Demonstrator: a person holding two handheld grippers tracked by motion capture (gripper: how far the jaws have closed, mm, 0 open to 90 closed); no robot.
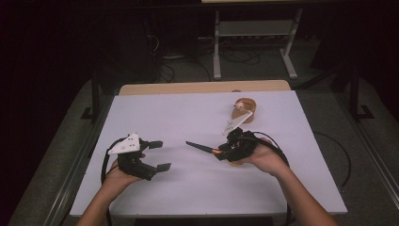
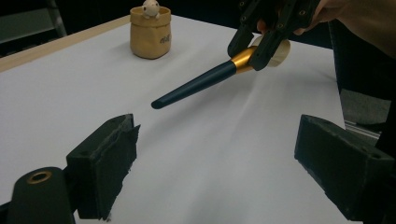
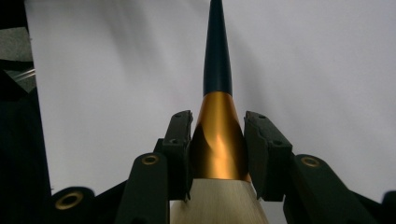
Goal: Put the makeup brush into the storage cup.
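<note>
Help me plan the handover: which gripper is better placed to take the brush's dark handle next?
Left, probably. The left gripper has its jaws open and empty, facing the brush, whose dark handle tip points toward it. The right gripper already clamps the gold ferrule.

Two hand-held grippers, black all over. Left gripper (image 1: 151, 155): blocky jaws with squared pads, matte and slightly rough at the edges, a brass-ringed hole at 7 o'clock in its own view. Right gripper (image 3: 217, 149): same black linkage, brass eyelets at 7 and 5 o'clock, small dark screws on each pad. Grey three-cornered plate (image 1: 124, 144) with tiny screw dots atop the left, a paler one (image 1: 236, 123) atop the right. Black cable (image 1: 277, 150) looping off the right gripper toward 5 o'clock. Forearms bare, no sleeves in sight.
</note>
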